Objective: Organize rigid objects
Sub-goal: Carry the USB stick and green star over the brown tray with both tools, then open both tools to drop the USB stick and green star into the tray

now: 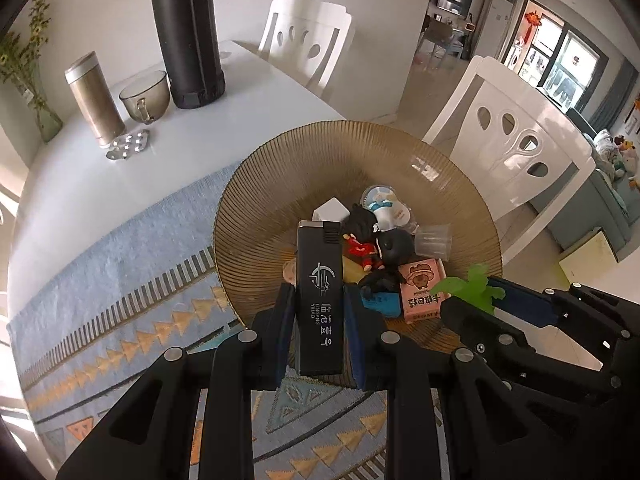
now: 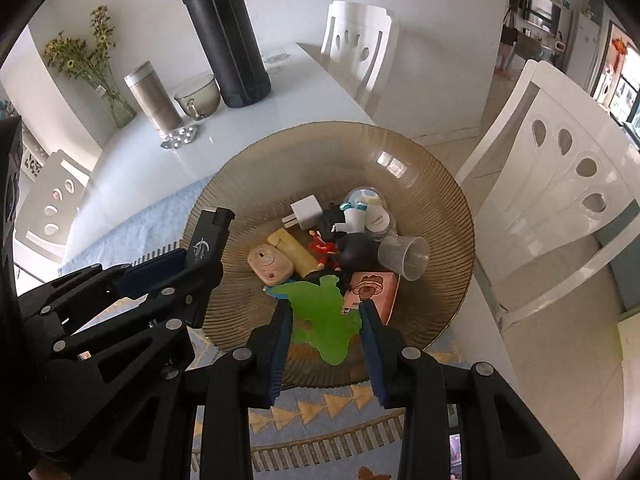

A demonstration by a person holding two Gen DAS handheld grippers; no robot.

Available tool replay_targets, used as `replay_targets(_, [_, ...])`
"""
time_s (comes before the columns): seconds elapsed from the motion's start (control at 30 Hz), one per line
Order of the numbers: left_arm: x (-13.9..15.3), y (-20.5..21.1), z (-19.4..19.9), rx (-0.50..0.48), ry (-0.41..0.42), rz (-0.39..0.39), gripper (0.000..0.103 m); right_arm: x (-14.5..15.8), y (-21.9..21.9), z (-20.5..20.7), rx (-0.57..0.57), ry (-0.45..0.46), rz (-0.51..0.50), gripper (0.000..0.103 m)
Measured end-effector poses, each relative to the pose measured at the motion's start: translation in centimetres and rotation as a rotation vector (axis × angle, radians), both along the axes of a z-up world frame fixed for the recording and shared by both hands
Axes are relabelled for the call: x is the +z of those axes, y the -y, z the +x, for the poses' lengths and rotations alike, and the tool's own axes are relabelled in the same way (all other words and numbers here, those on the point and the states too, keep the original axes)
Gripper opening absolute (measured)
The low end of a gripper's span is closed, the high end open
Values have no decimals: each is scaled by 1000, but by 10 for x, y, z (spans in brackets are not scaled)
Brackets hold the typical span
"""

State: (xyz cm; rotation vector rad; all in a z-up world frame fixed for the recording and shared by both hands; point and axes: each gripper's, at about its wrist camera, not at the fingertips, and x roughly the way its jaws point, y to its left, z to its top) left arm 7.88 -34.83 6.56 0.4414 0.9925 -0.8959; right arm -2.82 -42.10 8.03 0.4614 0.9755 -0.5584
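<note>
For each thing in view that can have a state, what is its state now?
left tongs: shut on the black lighter
right tongs: shut on the green toy
clear plastic cup: on its side in the ribbed bowl
black flask: upright, lid on
steel tumbler: upright, lid on

Home dining area: white worktop with patterned runner, white cut-out dining chairs, flower vase, black thermos, glass cup. Open living room behind with sofa and plush toys, balcony windows.
</note>
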Motion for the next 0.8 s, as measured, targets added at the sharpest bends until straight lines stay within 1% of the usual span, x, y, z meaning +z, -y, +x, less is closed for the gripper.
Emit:
replay_targets(0.1, [-1,3,2,1,1,5,21,-2,3,0,-7,-9,4,33])
replay_targets(0.27, [1,3,4,13,13,0,21,0,14,-9,-23,4,3,33])
replay_targets(0.4, [-4,-2,7,33,-9,-3,21,-1,33,-34,-74,39,3,33])
replay_targets(0.47, [-9,-4,8,44,-37,-8,21,-2,40,-43,-83,51,20,33])
replay_targets(0.53, [-13,-3,8,47,-56,-12,21,-5,43,-42,-70,58,54,33])
replay_targets(0.7, [-21,5,3,29,-70,-3,21,-16,40,-29,-46,16,80,33])
replay_targets(0.8, [-21,8,2,22,-68,-7,22,-24,41,-23,-34,-7,116,33])
